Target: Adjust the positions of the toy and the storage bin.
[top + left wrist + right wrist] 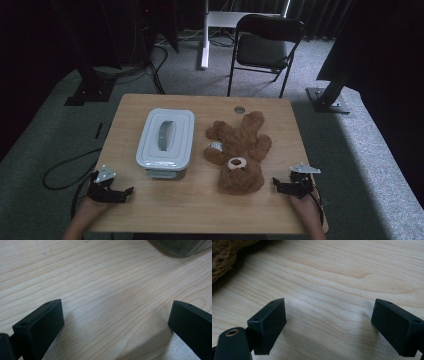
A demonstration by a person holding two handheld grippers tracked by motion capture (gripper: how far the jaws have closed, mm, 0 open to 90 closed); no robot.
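Teddy bear lies belly-up at desk centre-right, head near, legs far; long axis runs near-to-far. Lidded grey container just left of it. Right hand-held gripper sits just right of bear's head, jaws apart, empty. Left hand-held gripper near-left of container, jaws apart, empty, farther from bear. Right hand nearer.

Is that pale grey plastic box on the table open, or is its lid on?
Shut. The pale grey plastic box has its lid sitting flat across the top, handle recess facing up; nothing inside shows.
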